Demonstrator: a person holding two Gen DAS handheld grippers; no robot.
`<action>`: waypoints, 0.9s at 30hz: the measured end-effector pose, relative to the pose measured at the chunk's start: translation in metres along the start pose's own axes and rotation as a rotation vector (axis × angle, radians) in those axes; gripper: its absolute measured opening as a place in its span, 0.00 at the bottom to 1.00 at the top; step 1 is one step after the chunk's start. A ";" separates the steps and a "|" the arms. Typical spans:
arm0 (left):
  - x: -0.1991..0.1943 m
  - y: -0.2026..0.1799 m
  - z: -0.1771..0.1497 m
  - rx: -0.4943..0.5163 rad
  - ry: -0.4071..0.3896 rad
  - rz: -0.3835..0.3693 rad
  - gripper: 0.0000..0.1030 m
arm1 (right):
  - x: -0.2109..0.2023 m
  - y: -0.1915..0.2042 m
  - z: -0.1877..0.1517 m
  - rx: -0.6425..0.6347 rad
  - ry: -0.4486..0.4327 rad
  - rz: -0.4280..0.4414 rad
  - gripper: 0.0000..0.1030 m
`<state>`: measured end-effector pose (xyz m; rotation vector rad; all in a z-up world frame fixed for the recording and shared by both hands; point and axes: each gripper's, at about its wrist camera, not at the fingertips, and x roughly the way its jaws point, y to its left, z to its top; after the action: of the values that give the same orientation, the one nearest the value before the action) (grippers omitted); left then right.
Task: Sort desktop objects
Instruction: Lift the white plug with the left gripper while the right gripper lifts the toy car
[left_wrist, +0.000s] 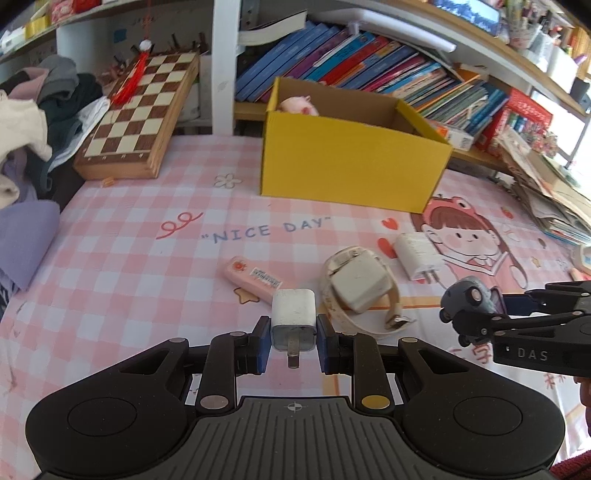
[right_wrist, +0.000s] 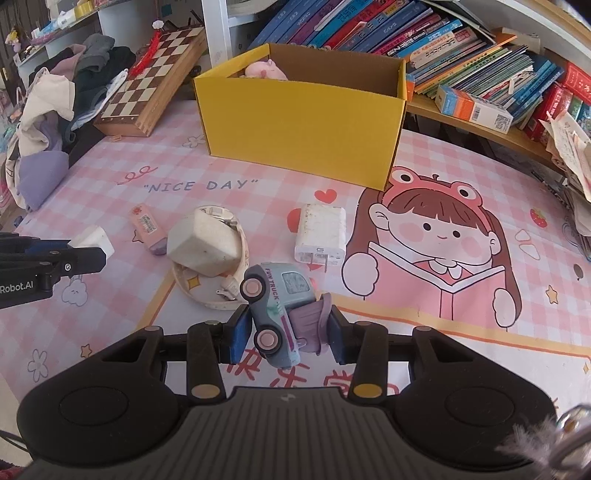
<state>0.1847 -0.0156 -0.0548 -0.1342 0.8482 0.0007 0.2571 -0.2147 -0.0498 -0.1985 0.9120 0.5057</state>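
My left gripper (left_wrist: 293, 339) is shut on a small white charger cube (left_wrist: 293, 314), held above the pink checked mat with its prong toward the camera. My right gripper (right_wrist: 288, 332) is shut on a grey-blue toy truck (right_wrist: 275, 306) with pink wheels, tilted nose up. On the mat lie a pink eraser (left_wrist: 253, 278), a white watch with a coiled strap (left_wrist: 360, 290) and a flat white power adapter (left_wrist: 417, 256). The yellow cardboard box (left_wrist: 351, 158) stands open behind them with a pink plush toy (left_wrist: 299, 105) inside. In the right wrist view the left gripper (right_wrist: 86, 253) shows at the left edge with the charger cube (right_wrist: 92, 238).
A folded wooden chessboard (left_wrist: 136, 118) leans at the back left beside a heap of clothes (left_wrist: 33, 122). Rows of books (left_wrist: 369, 70) fill the shelf behind the box. Stacked papers (left_wrist: 550, 195) crowd the right edge. A white shelf post (left_wrist: 225, 66) rises behind the mat.
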 end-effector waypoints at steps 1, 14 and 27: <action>-0.003 -0.001 0.000 0.009 -0.004 -0.007 0.23 | -0.002 0.000 -0.001 0.002 0.000 -0.002 0.40; -0.031 -0.011 -0.012 0.105 -0.027 -0.086 0.23 | -0.028 0.019 -0.025 0.035 -0.004 -0.018 0.40; -0.067 -0.020 0.011 0.211 -0.118 -0.167 0.23 | -0.062 0.021 -0.031 0.042 -0.053 -0.052 0.40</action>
<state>0.1498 -0.0306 0.0045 -0.0060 0.7128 -0.2349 0.1934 -0.2288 -0.0189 -0.1700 0.8630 0.4410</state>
